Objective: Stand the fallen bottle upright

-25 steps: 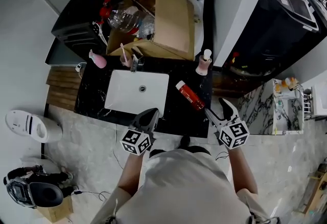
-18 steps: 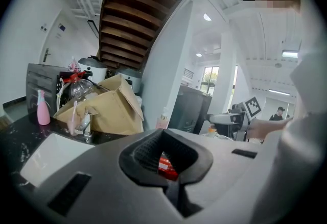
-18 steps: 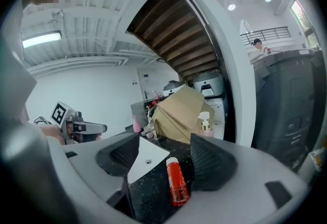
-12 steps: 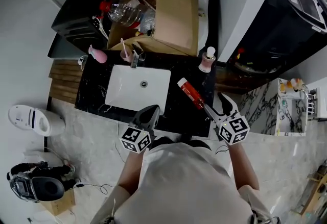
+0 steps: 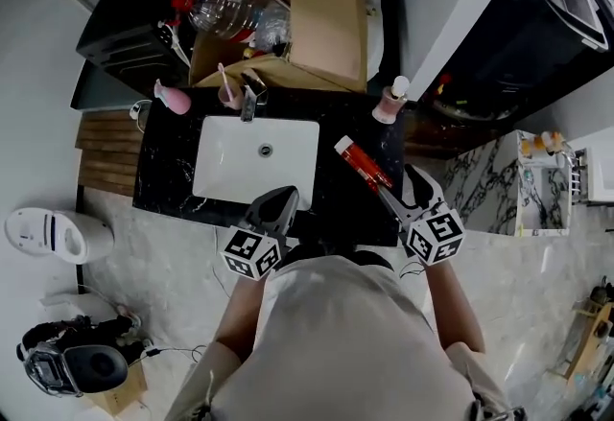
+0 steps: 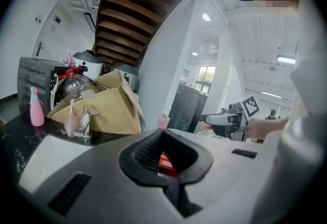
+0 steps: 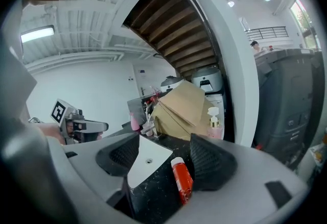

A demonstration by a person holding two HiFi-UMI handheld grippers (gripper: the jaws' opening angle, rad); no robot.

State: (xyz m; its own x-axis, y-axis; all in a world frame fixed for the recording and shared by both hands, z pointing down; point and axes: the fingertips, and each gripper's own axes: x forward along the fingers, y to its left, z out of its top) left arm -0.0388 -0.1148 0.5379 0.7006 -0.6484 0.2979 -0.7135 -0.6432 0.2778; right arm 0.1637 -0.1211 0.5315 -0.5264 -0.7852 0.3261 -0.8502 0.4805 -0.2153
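A red bottle [image 5: 363, 164] with a white cap lies on its side on the black counter [image 5: 331, 198], to the right of the sink. In the head view my right gripper [image 5: 398, 189] hovers open at the counter's front edge, just short of the bottle's base. The right gripper view shows the bottle [image 7: 182, 179] lying low between the spread jaws of the right gripper [image 7: 166, 160], not touched. My left gripper [image 5: 284, 195] is shut and empty over the counter's front edge, near the sink. In the left gripper view the left gripper [image 6: 166, 155] shows a bit of the red bottle [image 6: 166, 164] through its jaw gap.
A white sink [image 5: 254, 160] with a faucet [image 5: 247, 105] is set in the counter. Behind it stand a cardboard box [image 5: 317, 16], a pink pump bottle [image 5: 389, 103] and a pink spray bottle [image 5: 173, 98]. A white wall corner [image 5: 451, 16] rises at the right.
Both grippers have moved forward toward the counter. The right gripper's open jaws have come closer to the base of the lying bottle. The bottle has not moved.
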